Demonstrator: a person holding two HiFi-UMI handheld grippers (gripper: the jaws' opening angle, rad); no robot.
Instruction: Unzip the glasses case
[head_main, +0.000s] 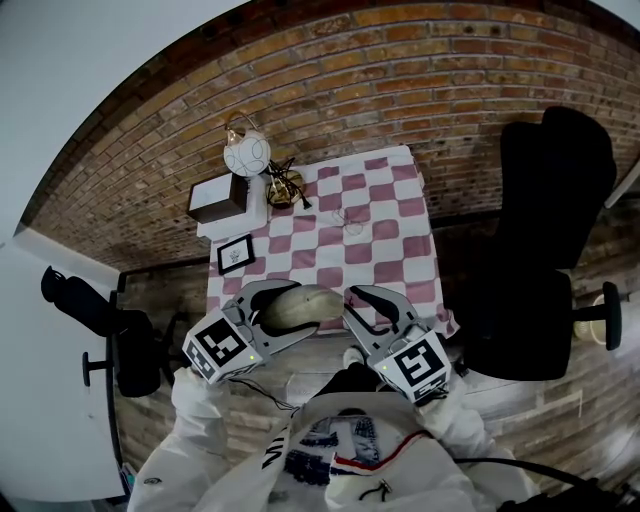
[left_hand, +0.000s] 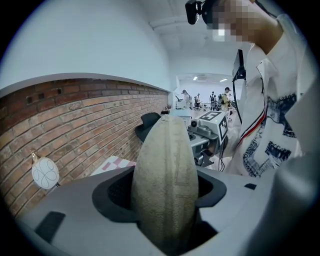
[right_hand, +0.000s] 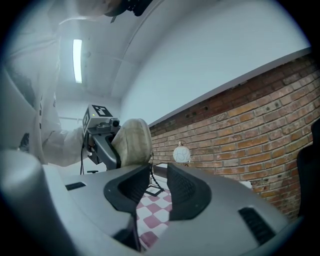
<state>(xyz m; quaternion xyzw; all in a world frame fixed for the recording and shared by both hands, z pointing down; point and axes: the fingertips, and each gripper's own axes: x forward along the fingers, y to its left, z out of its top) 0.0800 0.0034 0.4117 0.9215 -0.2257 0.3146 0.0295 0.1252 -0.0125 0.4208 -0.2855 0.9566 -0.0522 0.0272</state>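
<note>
A beige fabric glasses case (head_main: 300, 305) hangs in the air over the near edge of the table, with my left gripper (head_main: 290, 308) shut on its left half. In the left gripper view the case (left_hand: 165, 185) stands on edge between the pads, its seam facing the camera. My right gripper (head_main: 350, 303) sits just off the case's right end. In the right gripper view the jaws of the right gripper (right_hand: 159, 185) stand a narrow gap apart with the checked cloth showing through. The case (right_hand: 132, 140) lies just beyond them to the left. A thin dark strand runs down from it toward the gap.
The table carries a pink-and-white checked cloth (head_main: 390, 240), a white globe lamp (head_main: 246, 155), a dark box (head_main: 217, 198), a small framed picture (head_main: 236, 254) and thin wire glasses (head_main: 347, 218). A black office chair (head_main: 545, 250) stands at the right and another chair (head_main: 110, 330) at the left. A brick wall lies behind.
</note>
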